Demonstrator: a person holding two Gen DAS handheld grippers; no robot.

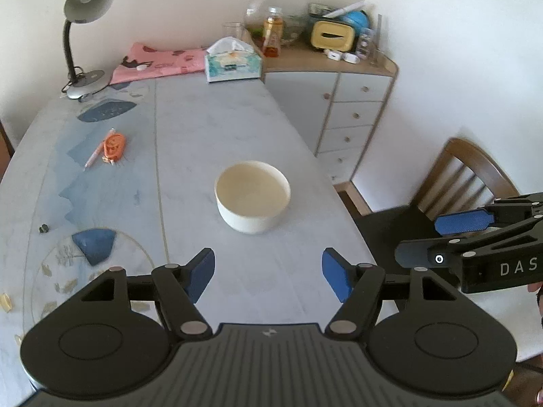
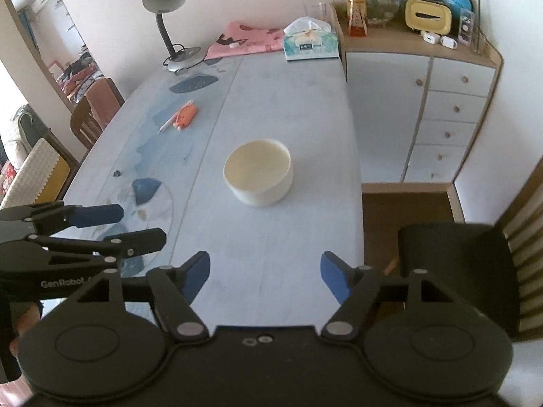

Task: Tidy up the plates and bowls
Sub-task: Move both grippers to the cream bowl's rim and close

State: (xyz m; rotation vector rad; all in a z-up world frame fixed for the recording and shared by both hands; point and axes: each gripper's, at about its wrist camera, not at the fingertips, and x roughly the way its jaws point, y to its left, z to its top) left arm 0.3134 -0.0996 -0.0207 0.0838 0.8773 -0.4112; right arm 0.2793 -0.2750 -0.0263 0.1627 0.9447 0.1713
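- Left wrist view: the left gripper [image 1: 268,273] hangs above the near end of the table [image 1: 210,129], jaws spread wide with nothing between the blue pads [image 1: 202,273].
- The bowl [image 1: 253,196] stands upright on the table beyond those jaws, apart from both tools and near the table's right edge; it looks empty.
- The right gripper [image 1: 451,237] enters from the right over the chair [image 1: 465,176], released as well, its pads apart and holding nothing.
- Right wrist view: the bowl [image 2: 258,176] again sits alone mid-table, ahead of the right gripper [image 2: 264,276], with the left gripper [image 2: 135,224] off to the left.
- No plate shows in either view, so the bowl is the only task item I can place.
- My reading: both tools slack and clear of the bowl suggests it has been set where it belongs, or waits to be picked up; I cannot tell which.
- The lamp [image 1: 83,34], tissue box [image 1: 232,64] and orange item [image 1: 113,146] lie well away on the far side, leaving the bowl free to reach.
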